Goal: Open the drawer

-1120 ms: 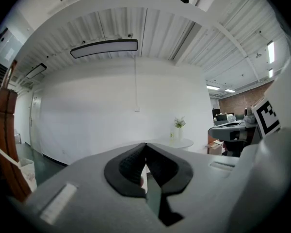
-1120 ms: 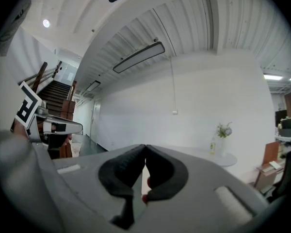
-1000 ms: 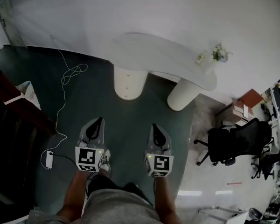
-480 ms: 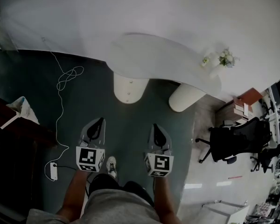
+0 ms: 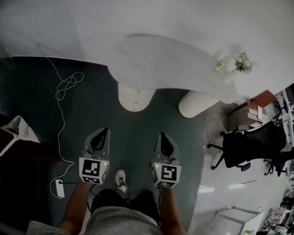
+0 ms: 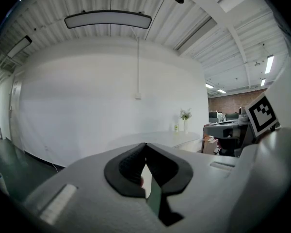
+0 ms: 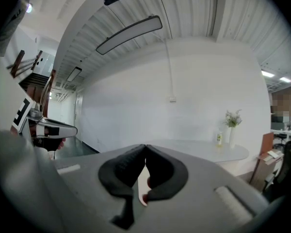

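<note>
Two grippers side by side over the dark floor point(image 5: 137, 131): left gripper point(image 5: 105, 131) and right gripper point(image 5: 162, 134), both claws pressed together, nothing pinched. Far ahead is one white table point(image 5: 161, 58) on two round legs point(image 5: 134, 98). One flower vase point(image 5: 240, 65) and one small bottle point(image 5: 219, 65) stand at its right end. One black chair point(image 5: 250, 148) on the right, one white cable point(image 5: 63, 89) on the left. Can't tell where the drawer is.

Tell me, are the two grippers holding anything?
No, nothing is held. The left gripper and the right gripper are both shut, with nothing between their jaws.
</note>
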Motion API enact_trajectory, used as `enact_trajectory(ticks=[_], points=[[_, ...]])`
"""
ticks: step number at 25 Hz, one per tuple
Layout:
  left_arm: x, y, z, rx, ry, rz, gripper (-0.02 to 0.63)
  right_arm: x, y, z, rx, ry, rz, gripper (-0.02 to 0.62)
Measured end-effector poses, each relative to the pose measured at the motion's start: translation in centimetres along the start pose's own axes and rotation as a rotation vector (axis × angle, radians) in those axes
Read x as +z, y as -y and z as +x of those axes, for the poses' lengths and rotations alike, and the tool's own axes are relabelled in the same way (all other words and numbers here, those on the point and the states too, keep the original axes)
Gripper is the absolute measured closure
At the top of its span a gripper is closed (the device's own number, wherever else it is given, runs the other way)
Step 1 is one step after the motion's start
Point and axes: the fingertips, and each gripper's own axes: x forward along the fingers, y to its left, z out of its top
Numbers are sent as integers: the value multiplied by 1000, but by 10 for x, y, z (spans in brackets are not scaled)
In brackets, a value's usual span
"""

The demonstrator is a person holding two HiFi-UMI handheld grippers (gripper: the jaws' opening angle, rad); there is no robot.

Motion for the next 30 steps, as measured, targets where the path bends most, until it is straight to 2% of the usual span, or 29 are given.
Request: enact_trajectory(ticks=[9, 15, 24, 30], points=[[-36, -27, 65, 19, -18, 13, 600, -36, 2, 75, 50, -52, 1, 591], [-80, -39, 117, 24, -27, 15, 600, -78, 11, 138, 73, -68, 8, 591], [-163, -47, 203, 50, -63, -14, 600, -174, 40, 230, 97, -133, 47, 591], [-230, -64, 245, 56, -79, -35, 600, -238, 34, 276, 122, -161, 48, 591]])
